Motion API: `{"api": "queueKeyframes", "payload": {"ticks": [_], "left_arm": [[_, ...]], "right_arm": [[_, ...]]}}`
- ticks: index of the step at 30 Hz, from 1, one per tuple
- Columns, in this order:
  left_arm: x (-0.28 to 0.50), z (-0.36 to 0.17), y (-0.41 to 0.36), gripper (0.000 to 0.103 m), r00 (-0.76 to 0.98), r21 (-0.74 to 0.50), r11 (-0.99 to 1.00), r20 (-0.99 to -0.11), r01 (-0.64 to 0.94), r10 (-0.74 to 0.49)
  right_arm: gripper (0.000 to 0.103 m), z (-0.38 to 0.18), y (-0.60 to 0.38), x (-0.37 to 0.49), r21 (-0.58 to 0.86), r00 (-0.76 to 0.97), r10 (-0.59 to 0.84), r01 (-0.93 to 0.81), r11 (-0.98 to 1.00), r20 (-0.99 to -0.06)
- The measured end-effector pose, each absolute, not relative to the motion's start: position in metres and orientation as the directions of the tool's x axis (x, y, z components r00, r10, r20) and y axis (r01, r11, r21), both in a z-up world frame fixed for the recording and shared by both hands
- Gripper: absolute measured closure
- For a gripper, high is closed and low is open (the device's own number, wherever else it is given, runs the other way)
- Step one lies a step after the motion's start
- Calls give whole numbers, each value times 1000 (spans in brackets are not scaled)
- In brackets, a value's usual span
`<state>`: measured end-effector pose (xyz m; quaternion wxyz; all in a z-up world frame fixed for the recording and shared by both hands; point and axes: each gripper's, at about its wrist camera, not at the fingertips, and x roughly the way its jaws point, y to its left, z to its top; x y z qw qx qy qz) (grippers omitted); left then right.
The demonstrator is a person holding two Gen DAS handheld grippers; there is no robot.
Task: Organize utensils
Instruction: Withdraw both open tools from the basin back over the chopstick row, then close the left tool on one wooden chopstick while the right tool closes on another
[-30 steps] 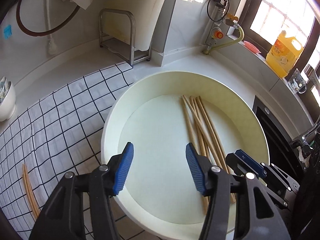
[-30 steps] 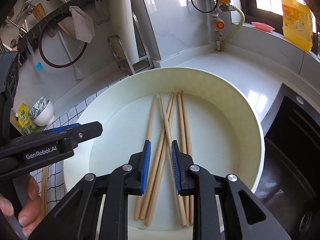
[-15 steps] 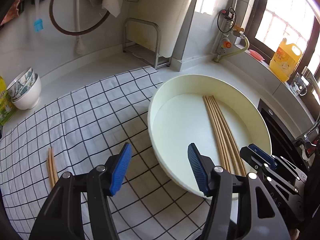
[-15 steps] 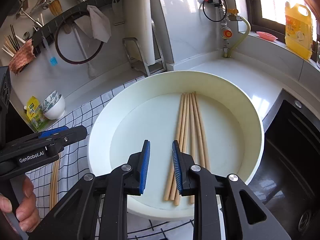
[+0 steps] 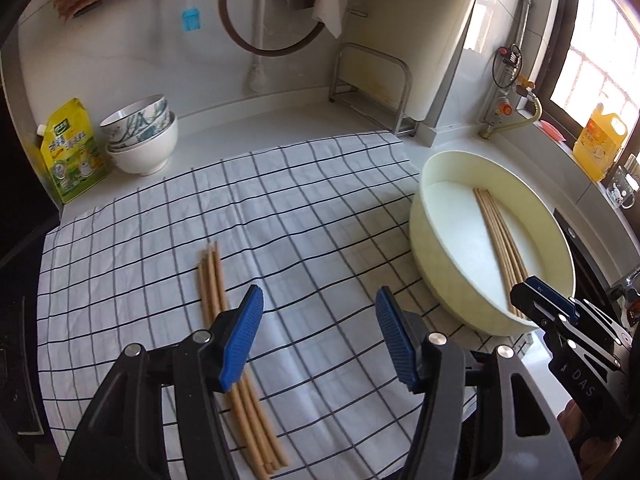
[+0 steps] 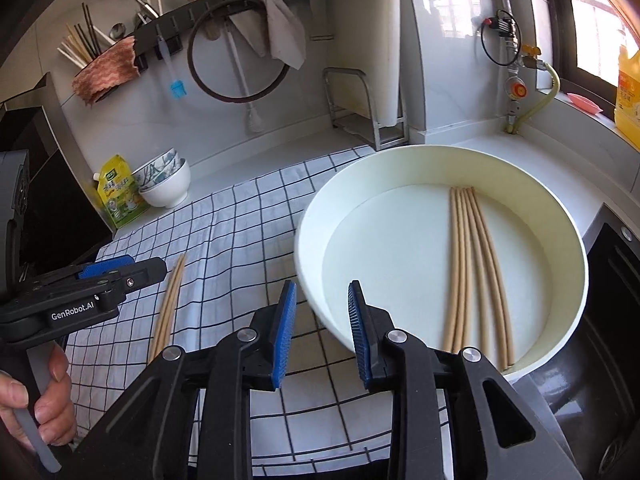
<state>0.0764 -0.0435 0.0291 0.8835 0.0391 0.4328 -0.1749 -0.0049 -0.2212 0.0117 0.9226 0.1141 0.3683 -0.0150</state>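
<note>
My left claw [image 5: 318, 334], released and empty, hovers nearest the loose chopsticks [image 5: 224, 320], which lie lengthwise just to its left.

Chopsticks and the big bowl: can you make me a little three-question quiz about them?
1. True or false: the round cream plastic basin holds tan wooden chopsticks.
2. Where do the other chopsticks lie? A) on the checked white cloth B) in the stacked white bowls
3. Fill in: the left claw is wide ____ and grips nothing.

Key: 1 true; 2 A; 3 open.
</note>
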Motion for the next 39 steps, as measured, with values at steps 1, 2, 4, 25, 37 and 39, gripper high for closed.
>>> {"api": "queueKeyframes", "payload": {"ticks": [1,2,4,25,37,39], "left_arm": [[75,29,-34,45,573,-71,942,-778,329,-258],[74,29,-24,44,580,-62,947,-777,315,-243],[72,27,-4,43,589,-56,957,-777,284,-220],[65,-41,99,38,572,-10,997,-819,79,-54],[75,-61,114,38,543,-62,997,-836,54,-82],[76,-64,113,38,536,-67,996,-840,59,-88]], "right_arm": [[76,10,-214,-4,196,724,64,100,975,-687],[76,8,-208,-3,197,721,73,90,976,-690],[76,3,-196,1,201,710,94,69,977,-698],[69,-50,-79,43,170,567,237,-168,971,-789],[69,-77,-48,62,94,516,191,-209,973,-835],[69,-78,-46,63,93,512,193,-213,972,-837]]}}
